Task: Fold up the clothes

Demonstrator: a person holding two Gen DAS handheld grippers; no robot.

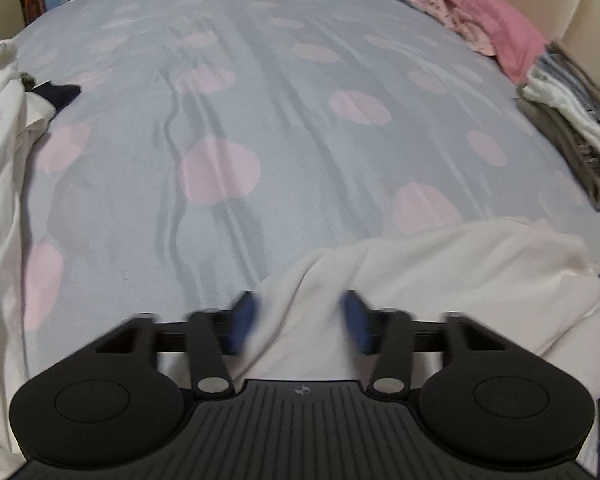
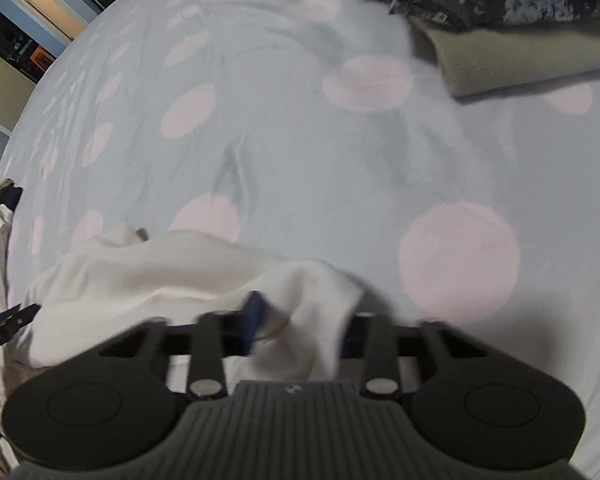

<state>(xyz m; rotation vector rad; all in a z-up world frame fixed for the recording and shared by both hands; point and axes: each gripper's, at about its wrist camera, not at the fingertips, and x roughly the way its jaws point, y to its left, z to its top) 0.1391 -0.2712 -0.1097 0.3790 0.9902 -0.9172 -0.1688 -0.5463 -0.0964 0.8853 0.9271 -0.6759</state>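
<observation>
Folded clothes stack [image 2: 512, 32] on bed [image 1: 284, 120]

Spotted bed [image 1: 284, 92], white garment [image 1: 460, 280], folded stack [image 1: 568, 128].

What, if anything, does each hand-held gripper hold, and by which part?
The right hand-held gripper has a bunched edge of the cream garment between its fingers. The left hand-held gripper straddles another fold of it; a firm grip cannot be told.

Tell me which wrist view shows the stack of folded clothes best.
The right wrist view: the stack of folded clothes sits large, with its separate layers distinguishable, though cut by the frame's top. The left wrist view shows the stack whole but small and warped at the right edge.
</observation>
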